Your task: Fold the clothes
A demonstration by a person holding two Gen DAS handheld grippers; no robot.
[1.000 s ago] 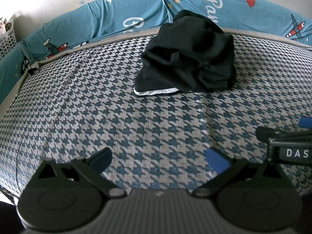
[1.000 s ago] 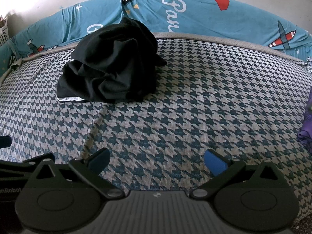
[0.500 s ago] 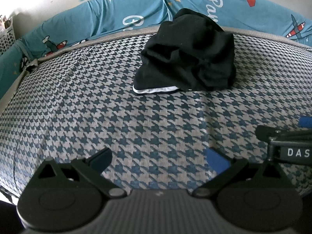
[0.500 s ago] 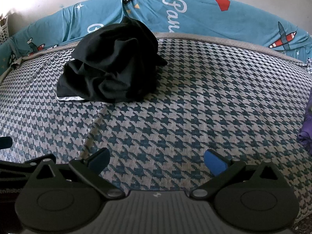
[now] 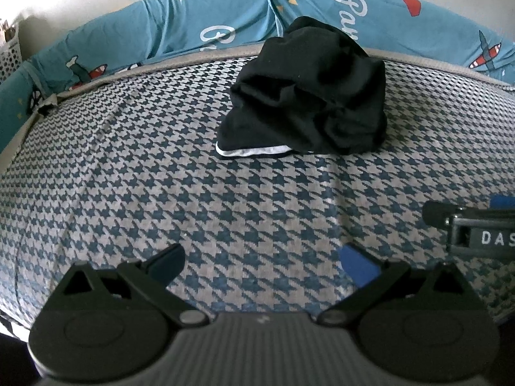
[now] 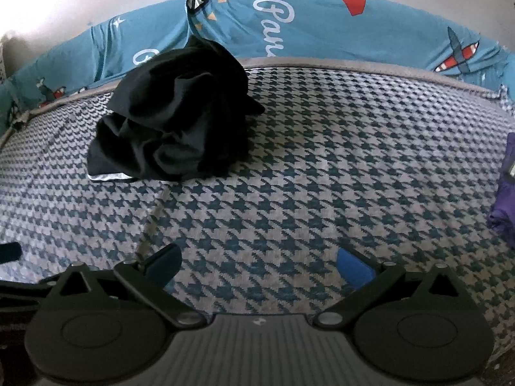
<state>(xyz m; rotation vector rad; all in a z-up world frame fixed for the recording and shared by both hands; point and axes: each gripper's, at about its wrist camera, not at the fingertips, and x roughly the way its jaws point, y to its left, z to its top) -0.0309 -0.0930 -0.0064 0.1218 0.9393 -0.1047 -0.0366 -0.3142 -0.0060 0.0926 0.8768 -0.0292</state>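
Note:
A crumpled black garment [image 5: 309,96] with a white hem strip lies in a heap on the houndstooth-patterned bed [image 5: 161,177], toward the far side. In the right wrist view the same garment [image 6: 173,119] sits far left of centre. My left gripper [image 5: 262,263] is open, well short of the heap, with nothing between its blue-padded fingers. My right gripper [image 6: 259,263] is also open and empty, hovering over bare bedding [image 6: 322,177]. The right gripper's body [image 5: 476,228] shows at the right edge of the left wrist view.
A teal printed cushion [image 5: 193,29] runs along the bed's far edge against a pale wall. A purple cloth [image 6: 505,186] lies at the right edge of the bed. A white perforated basket [image 5: 9,58] stands at far left.
Both views have shifted only slightly; the garment lies as it did. Both grippers stay open and empty.

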